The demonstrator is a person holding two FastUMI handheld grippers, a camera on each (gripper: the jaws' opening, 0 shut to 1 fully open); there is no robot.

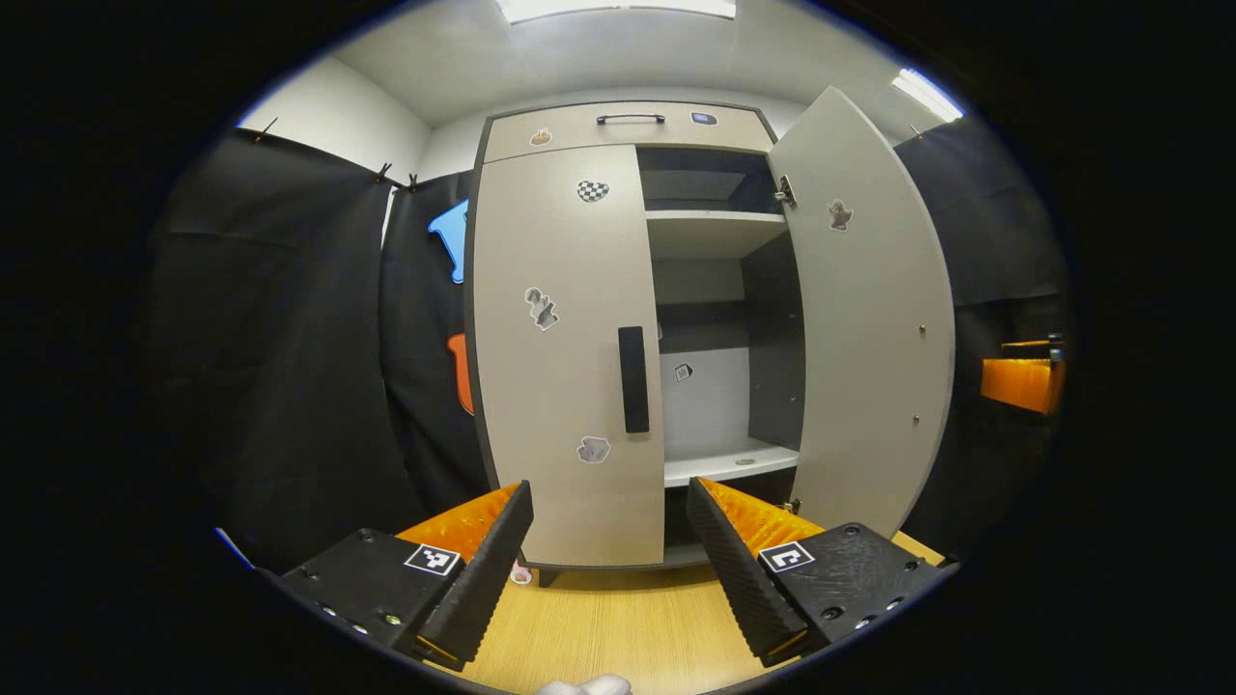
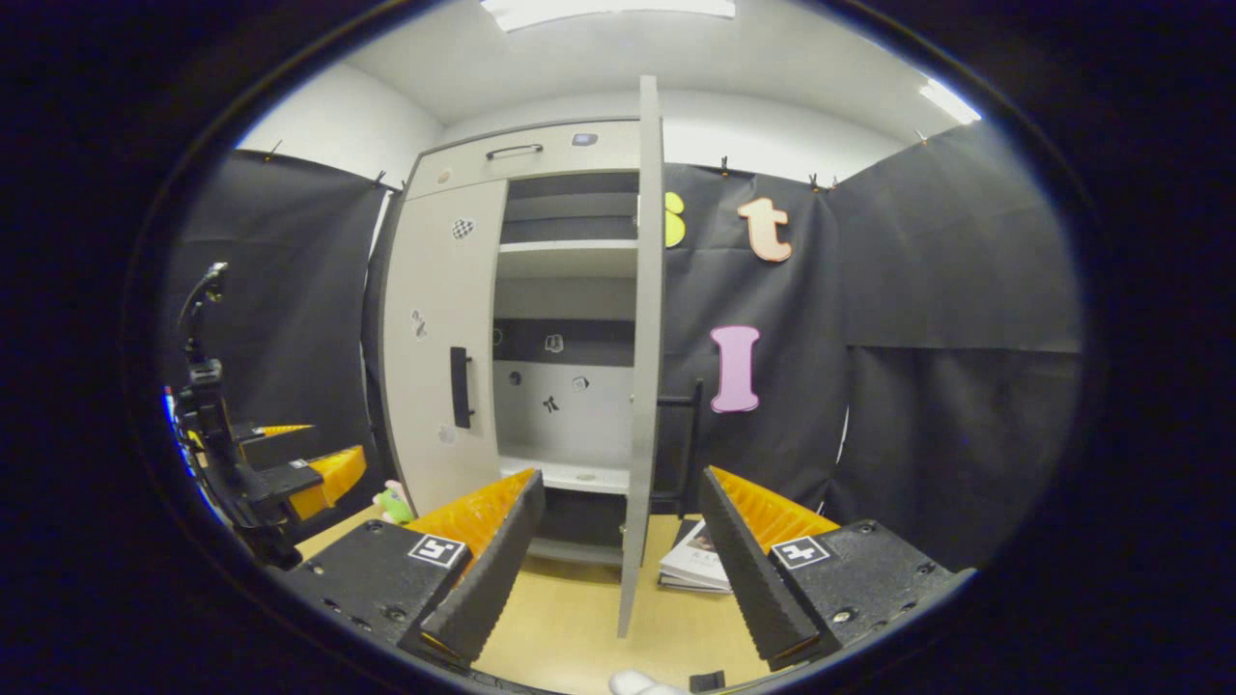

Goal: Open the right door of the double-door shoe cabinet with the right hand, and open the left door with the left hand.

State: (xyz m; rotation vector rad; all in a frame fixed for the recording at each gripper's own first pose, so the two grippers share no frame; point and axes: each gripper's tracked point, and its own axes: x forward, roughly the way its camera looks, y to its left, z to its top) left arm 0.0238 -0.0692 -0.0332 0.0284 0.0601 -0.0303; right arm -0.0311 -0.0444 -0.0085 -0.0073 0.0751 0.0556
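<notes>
The grey double-door shoe cabinet (image 1: 618, 125) stands ahead on a wooden floor. Its left door (image 1: 560, 347) is closed and carries a black vertical handle (image 1: 633, 378). The right door (image 1: 869, 328) is swung wide open, baring shelves (image 1: 715, 232) inside. My left gripper (image 1: 610, 502) is open a short way in front of the left door, below its handle. In the right gripper view the right door (image 2: 642, 347) stands edge-on with its handle (image 2: 688, 434) behind it, and my right gripper (image 2: 618, 487) is open, its fingers either side of the door's lower edge without touching. The left gripper (image 2: 299, 473) shows at the far left.
Black cloth walls close in both sides. A booklet (image 2: 697, 562) lies on the floor to the right of the open door. A small green toy (image 2: 392, 502) sits at the cabinet's left foot. A drawer with a handle (image 1: 630, 119) tops the cabinet.
</notes>
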